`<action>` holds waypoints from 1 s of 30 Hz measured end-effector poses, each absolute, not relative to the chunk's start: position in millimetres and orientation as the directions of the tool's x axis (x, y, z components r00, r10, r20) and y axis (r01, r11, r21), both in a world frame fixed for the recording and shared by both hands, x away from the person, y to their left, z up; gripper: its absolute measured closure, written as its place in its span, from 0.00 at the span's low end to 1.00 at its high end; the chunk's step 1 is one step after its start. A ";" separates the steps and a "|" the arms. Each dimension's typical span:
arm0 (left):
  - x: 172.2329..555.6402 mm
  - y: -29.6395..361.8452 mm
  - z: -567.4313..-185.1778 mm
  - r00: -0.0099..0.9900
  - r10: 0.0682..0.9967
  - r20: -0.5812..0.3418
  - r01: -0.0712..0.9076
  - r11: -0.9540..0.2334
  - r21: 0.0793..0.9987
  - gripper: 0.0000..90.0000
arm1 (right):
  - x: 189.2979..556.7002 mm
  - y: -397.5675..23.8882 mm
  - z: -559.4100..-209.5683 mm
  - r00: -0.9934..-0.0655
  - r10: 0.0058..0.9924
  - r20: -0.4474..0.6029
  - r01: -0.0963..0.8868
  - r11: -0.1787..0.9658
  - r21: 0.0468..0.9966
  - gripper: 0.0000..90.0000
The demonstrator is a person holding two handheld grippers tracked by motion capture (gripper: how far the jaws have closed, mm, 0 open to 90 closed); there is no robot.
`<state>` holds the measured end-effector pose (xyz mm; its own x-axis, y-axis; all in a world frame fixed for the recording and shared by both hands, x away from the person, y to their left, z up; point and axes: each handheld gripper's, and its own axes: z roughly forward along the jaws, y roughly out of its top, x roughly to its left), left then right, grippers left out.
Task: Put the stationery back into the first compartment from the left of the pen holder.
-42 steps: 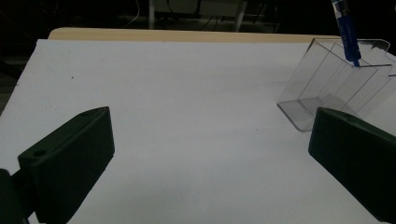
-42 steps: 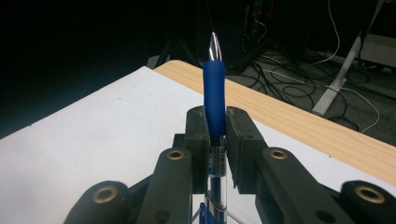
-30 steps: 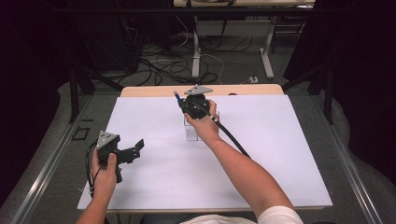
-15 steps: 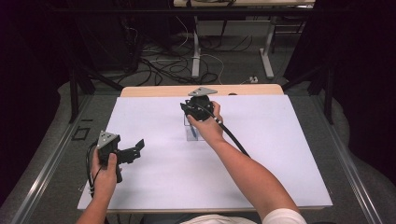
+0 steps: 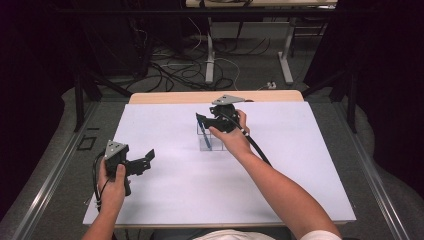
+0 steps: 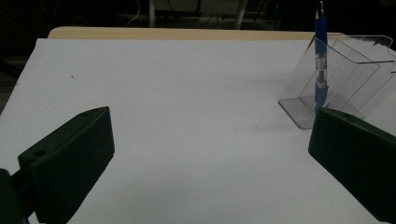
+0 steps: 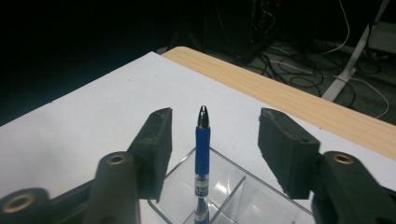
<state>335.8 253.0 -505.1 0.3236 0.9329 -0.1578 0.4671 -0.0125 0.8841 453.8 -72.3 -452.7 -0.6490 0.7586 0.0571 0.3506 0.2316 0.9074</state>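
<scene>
- Pen [image 7: 202, 154] is standing upright in the clear holder [image 7: 233, 191], which is sitting on the desk [image 5: 300, 165] near the middle of its far edge.
- Right gripper [image 7: 214, 140] is hovering over the holder; its jaws have just been opening and are flanking the pen's top without touching it.
- Left gripper [image 5: 148, 159] is resting near the desk's left edge, jaws standing wide apart with nothing between them.
- Holder is showing two compartments; the pen is occupying the nearer one in the right gripper view.

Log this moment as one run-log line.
right gripper: jaws just opening, pads clear of blue pen | pen: standing in clear holder | left gripper: open, empty
</scene>
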 end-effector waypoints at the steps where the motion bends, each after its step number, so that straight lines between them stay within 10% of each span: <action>1: 335.9 253.0 -505.1 0.323 0.933 -0.157 0.468 -0.013 0.884 0.00 | 452.2 -74.5 -452.5 -0.648 0.759 0.062 0.353 0.227 0.908 0.47; 30: 336.7 250.8 -505.3 0.324 0.934 -0.154 0.471 -0.018 0.882 0.00 | 403.7 -175.2 -463.7 -0.545 0.835 0.071 0.381 0.171 0.909 0.05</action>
<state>336.7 250.8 -505.3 0.3237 0.9336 -0.1540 0.4710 -0.0178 0.8820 403.7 -175.2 -463.7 -0.5450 0.8354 0.0710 0.3805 0.1710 0.9088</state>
